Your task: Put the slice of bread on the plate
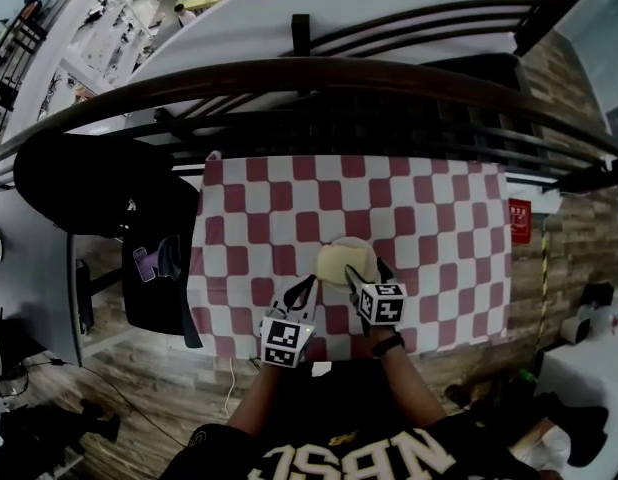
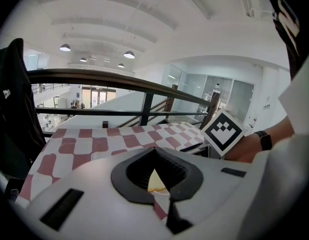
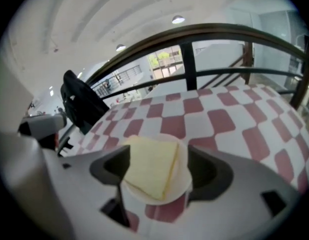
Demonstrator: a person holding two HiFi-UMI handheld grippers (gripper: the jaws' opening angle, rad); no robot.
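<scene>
Far left: black jacket [image 1: 79, 183], off the checked cloth [image 1: 259, 208]. Left gripper [image 1: 307, 286]: looks closed as far as the dim view tells, tips meeting, nothing gripped, just left of the plate [image 1: 355, 241]. Middle: bread [image 1: 339, 261], flat on that plate, near the cloth's front edge. Right gripper [image 1: 367, 270]: wide open, one jaw on each side of the plate, pads clear of the bread.

Pale yellow bread slice [image 3: 149, 166]; white plate [image 3: 181, 171]; red-white checked tablecloth [image 1: 439, 218].
</scene>
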